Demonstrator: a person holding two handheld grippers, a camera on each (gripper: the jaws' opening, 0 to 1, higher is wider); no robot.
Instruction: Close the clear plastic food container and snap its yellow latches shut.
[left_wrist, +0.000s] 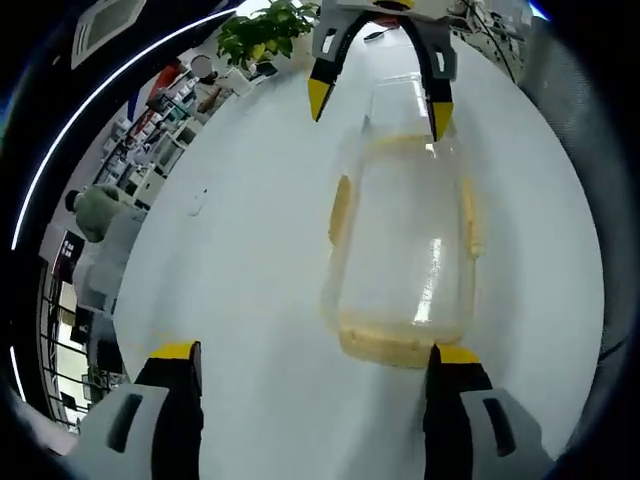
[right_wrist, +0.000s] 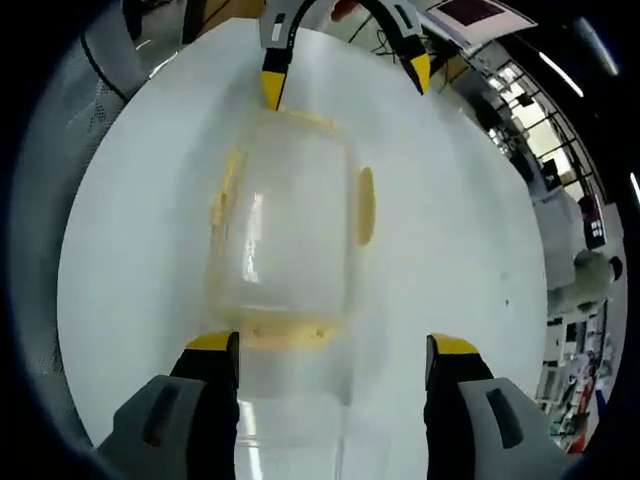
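The clear plastic container (left_wrist: 400, 250) stands on the white table (left_wrist: 230, 260) between my two grippers. Yellow latches show on its long sides (left_wrist: 341, 210) and a yellow strip at its near end (left_wrist: 385, 345). My left gripper (left_wrist: 315, 352) is open, its right jaw close to the container's near corner. A clear flat piece (right_wrist: 290, 400), apparently the lid, lies at the container's (right_wrist: 285, 220) end between the jaws of my open right gripper (right_wrist: 332, 345). A side latch (right_wrist: 365, 205) sticks outward. Each gripper faces the other: the right one (left_wrist: 380, 110), the left one (right_wrist: 346, 80).
A potted plant (left_wrist: 265, 30) stands at the table's far edge. Shelves (left_wrist: 150, 130) and a person (left_wrist: 100, 210) are beyond the table. The tabletop (right_wrist: 130, 250) is bare on both sides of the container.
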